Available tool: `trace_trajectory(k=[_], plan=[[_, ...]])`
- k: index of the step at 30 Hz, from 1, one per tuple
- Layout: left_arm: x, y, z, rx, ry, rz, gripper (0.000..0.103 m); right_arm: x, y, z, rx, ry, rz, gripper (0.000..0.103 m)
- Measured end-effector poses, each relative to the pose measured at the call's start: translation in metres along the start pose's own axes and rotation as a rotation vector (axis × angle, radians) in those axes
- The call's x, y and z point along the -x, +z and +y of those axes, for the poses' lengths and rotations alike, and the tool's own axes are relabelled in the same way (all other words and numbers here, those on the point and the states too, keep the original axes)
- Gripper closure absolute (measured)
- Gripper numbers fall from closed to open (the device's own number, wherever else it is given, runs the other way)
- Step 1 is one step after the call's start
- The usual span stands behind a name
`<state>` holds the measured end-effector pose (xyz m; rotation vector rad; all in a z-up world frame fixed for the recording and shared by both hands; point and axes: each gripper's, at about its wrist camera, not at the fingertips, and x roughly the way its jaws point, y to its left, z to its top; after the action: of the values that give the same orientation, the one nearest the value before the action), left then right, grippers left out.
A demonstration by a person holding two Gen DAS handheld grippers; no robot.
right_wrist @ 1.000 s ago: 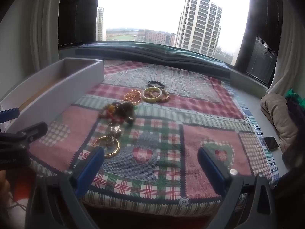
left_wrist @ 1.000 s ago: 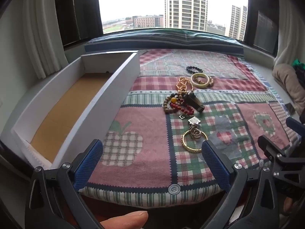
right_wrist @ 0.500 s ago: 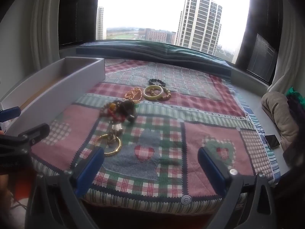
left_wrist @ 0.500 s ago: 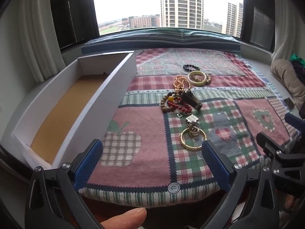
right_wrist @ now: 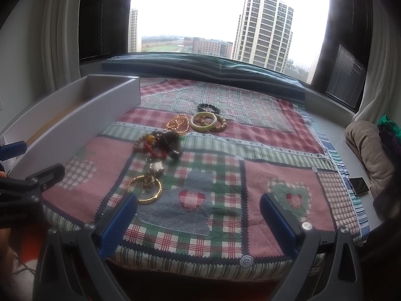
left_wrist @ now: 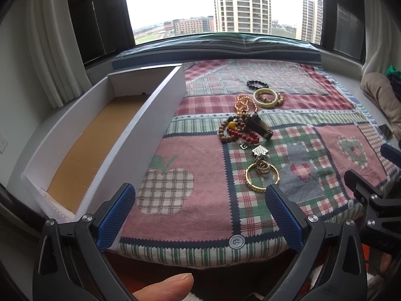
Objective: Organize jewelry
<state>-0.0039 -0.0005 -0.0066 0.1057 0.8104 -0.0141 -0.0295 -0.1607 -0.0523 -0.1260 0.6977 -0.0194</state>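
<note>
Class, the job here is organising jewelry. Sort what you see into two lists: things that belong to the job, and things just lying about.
Belongs to the job:
- gold metal bangle
- pale green jade bangle
- black bead bracelet
- red bead strand
- long white cardboard tray

Just lying about:
- dark mobile phone
- crumpled beige cloth
- patchwork checked quilt
</note>
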Motion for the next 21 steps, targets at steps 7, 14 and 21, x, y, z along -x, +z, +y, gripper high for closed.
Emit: trace_trajectory(k=[7,14,21], plan=[[-0.0001,-0.0016,0.0004,-0.006,0.003,0.009,0.0,0.0015,-0.0007,0.0014,-0.001,0.002,0.0,0.003],[-0.0025,-0.0021,0.0007,-0.007,0.003,0.021,0.0,0.0041,-0.0012,0.001,-0.003,0.005,-0.007,0.003],[-0.0058,-0.0037,0.0095,0.011,-0.02,0.026,0.0,0.0062,-0.0009,-0.0004,-0.011,0.004,-0.022,0.003]])
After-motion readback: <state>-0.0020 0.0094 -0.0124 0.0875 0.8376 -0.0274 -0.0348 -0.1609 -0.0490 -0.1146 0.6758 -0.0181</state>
